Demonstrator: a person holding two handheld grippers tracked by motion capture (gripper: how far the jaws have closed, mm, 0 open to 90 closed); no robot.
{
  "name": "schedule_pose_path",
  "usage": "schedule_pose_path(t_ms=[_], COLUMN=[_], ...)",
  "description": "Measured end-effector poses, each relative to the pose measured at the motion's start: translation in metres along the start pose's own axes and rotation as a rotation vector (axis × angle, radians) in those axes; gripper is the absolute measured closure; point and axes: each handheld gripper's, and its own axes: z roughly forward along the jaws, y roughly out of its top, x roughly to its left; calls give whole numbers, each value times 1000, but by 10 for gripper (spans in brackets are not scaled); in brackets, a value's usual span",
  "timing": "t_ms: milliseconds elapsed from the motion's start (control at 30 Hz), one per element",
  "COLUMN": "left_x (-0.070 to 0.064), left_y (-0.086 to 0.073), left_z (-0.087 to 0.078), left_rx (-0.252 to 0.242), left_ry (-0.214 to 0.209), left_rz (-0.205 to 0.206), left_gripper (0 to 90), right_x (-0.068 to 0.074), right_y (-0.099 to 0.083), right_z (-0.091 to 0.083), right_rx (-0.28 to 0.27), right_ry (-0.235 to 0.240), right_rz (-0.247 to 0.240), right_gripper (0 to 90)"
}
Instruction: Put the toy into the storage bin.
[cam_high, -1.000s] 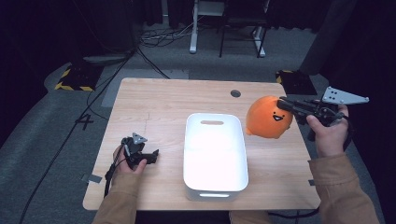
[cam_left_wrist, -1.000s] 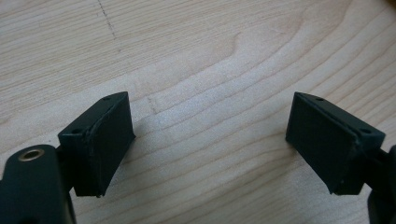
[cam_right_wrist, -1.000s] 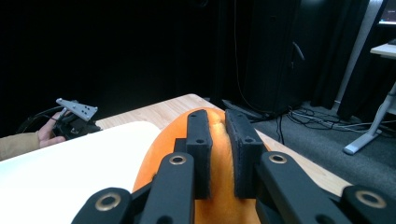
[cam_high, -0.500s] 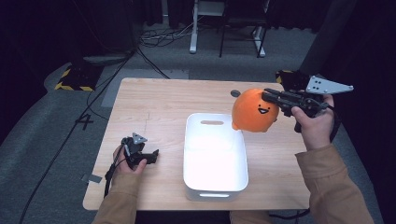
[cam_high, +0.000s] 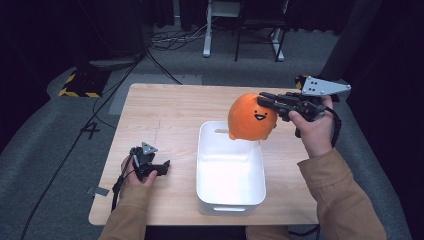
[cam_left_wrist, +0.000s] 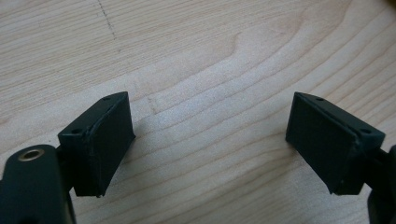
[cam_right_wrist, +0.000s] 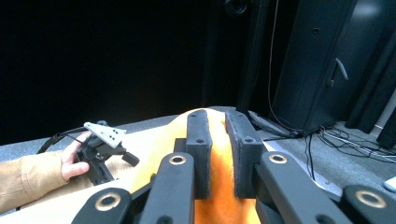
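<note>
Over the pale wooden table (cam_high: 165, 115), your high view takes in the whole layout: the white rectangular plastic tub (cam_high: 230, 172) sits at the table's middle, and the round orange plush toy with a small smiling face (cam_high: 251, 119) hangs in the air above the tub's far rim. Your right gripper (cam_high: 263, 99) pinches the toy's top, jaws nearly closed on a fold of orange fabric; the right gripper view shows that fold squeezed between the pads (cam_right_wrist: 200, 135), which the high view cannot resolve. Your right forearm reaches forward, raised off the table. Your left gripper (cam_high: 161, 165) rests low near the table's left front, and its own view shows the jaws spread wide over bare wood, holding nothing.
</note>
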Motion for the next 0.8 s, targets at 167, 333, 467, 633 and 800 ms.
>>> schedule_pose_path(t_ms=[167, 333, 467, 633, 800], left_x=[0, 0, 0, 0, 0], left_y=[0, 0, 0, 0, 0], left_z=[0, 0, 0, 0, 0], left_rx=[0, 0, 0, 0, 0], left_ry=[0, 0, 0, 0, 0], left_rz=[0, 0, 0, 0, 0], left_gripper=[153, 153, 153, 153, 153], right_x=[5, 11, 15, 20, 24], right_y=[2, 1, 0, -3, -9], right_z=[15, 27, 38, 50, 57], right_rx=[5, 0, -16, -11, -11], right_ry=[21, 43, 67, 87, 107], right_rz=[-5, -1, 15, 19, 29], right_gripper=[813, 813, 813, 813, 813])
